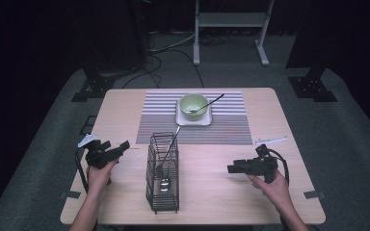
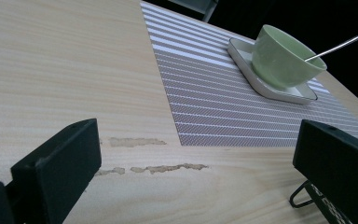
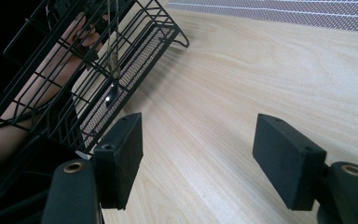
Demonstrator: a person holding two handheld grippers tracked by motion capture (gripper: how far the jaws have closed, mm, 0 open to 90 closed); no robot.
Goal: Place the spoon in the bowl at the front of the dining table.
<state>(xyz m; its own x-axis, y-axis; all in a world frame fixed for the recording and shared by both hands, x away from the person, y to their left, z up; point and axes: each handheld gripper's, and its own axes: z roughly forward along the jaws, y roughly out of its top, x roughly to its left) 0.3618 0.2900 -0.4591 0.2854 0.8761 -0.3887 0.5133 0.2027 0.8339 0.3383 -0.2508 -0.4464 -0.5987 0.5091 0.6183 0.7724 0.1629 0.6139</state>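
Both tongs released, flanking wire basket (image 1: pixel 163 174) near desk's front edge; right gripper (image 1: pixel 231 168) lined up for its spoon (image 1: pixel 166 161), left gripper (image 1: pixel 120 147) idle.

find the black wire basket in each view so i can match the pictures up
High view: the black wire basket stands at front centre of the table, between the two hand-held grippers, a spoon inside.
Left gripper view: one corner of it, bottom right.
Right gripper view: upper left, above the left jaw.
Shared landmark: the striped placemat, beyond the basket.
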